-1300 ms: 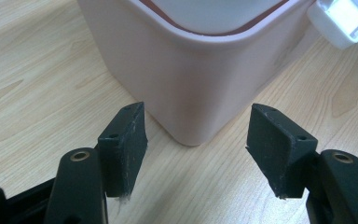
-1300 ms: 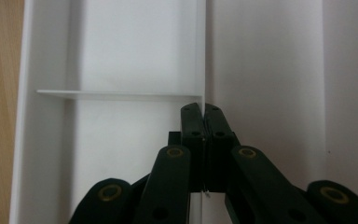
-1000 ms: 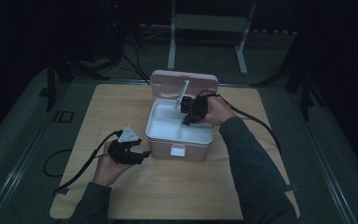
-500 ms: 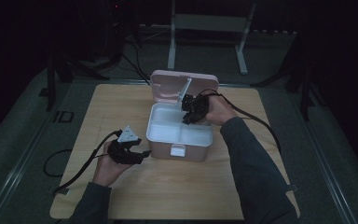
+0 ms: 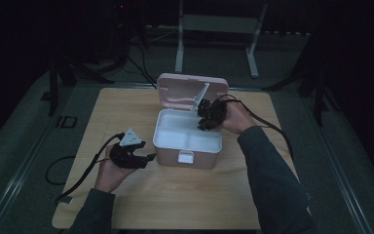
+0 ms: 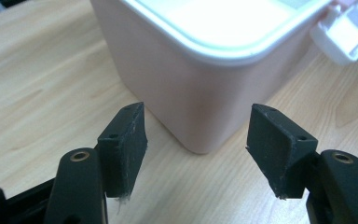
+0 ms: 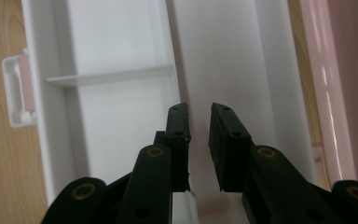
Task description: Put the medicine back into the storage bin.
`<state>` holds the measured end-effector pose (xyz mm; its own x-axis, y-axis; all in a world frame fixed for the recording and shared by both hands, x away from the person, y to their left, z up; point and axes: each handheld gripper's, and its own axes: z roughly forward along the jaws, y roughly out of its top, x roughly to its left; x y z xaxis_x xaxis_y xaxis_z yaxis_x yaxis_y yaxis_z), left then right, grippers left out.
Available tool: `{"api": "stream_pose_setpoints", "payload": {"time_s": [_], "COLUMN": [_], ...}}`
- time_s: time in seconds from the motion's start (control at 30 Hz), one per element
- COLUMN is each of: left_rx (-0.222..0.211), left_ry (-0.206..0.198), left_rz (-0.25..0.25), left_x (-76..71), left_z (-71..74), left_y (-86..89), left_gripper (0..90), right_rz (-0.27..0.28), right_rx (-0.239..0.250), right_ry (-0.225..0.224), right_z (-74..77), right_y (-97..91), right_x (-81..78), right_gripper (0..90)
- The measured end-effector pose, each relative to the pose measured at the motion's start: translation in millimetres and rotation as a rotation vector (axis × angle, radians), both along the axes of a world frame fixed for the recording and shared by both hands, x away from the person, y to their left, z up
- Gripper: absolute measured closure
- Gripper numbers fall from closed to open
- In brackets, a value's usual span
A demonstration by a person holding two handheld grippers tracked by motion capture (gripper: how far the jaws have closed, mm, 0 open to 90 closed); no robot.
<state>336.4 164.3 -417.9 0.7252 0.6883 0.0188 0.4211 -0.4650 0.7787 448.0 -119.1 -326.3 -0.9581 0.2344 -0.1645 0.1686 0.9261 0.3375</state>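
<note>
A pink box (image 5: 168, 158) with a white divided inner tray (image 5: 185, 131) stands mid-table, its lid (image 5: 185, 90) tipped back open. My left gripper (image 5: 148, 157) rests on the table by the box's front left corner (image 6: 182, 93), jaws wide open and empty (image 6: 196, 149). My right gripper (image 5: 202, 123) hangs over the tray's back right part. Its jaws have just been opening and stand a narrow gap apart (image 7: 199, 116), above the white tray (image 7: 121, 116), with nothing between them.
The box's white latch (image 5: 185, 157) hangs at its front (image 7: 16, 91). Bare wooden tabletop (image 5: 126, 107) lies around the box. Cables trail from both grippers. A metal stand (image 5: 214, 29) stands on the dark floor beyond the table.
The right hand has shifted slightly over the box's back right part. The left hand, the box and the lid have stayed put.
</note>
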Motion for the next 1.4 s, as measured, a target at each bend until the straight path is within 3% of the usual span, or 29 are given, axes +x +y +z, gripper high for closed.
{"api": "stream_pose_setpoints", "payload": {"time_s": [0.1, 0.13, 0.27, 0.5, 0.7, 0.87, 1.03, 1.23, 1.4], "left_rx": [-0.005, -0.007, -0.008, -0.049, -0.067, -0.014, -0.007, -0.003, -0.011], "left_ry": [-0.019, -0.02, -0.032, -0.035, -0.041, -0.066, -0.076, -0.061, -0.051], "left_rz": [0.001, 0.001, 0.016, 0.049, 0.077, 0.072, 0.061, 0.068, 0.082], "left_x": [1.8, 3.3, 12.2, 37.1, 60.9, 78.7, 100.7, 124.5, 137.9], "left_z": [8.6, 10.7, 17.3, 31.3, 49.6, 73.0, 94.6, 107.4, 113.4], "left_y": [2.7, 3.6, 7.6, 22.9, 34.8, 28.3, 18.3, 7.8, 1.1], "left_gripper": [37.2, 37.3, 37.4, 39.2, 42.7, 43.5, 44.9, 47.4, 47.5], "right_rz": [-0.013, -0.046, -0.075, -0.129, -0.209, -0.275, -0.344, -0.388, -0.392], "right_rx": [0.009, 0.018, 0.023, 0.043, 0.108, 0.139, 0.189, 0.231, 0.259], "right_ry": [-0.01, -0.013, -0.02, -0.018, -0.027, -0.04, -0.066, -0.074, -0.067], "right_z": [2.3, 5.0, 8.1, 11.2, 13.7, 16.5, 22.7, 26.0, 27.2], "right_y": [-7.8, -19.2, -37.3, -66.4, -93.8, -110.8, -121.5, -125.6, -124.9], "right_x": [-2.1, -4.7, -5.8, -4.5, 0.5, 5.7, 11.5, 17.8, 18.6], "right_gripper": [77.3, 77.3, 76.8, 76.0, 74.7, 74.3, 74.1, 72.8, 70.6]}}
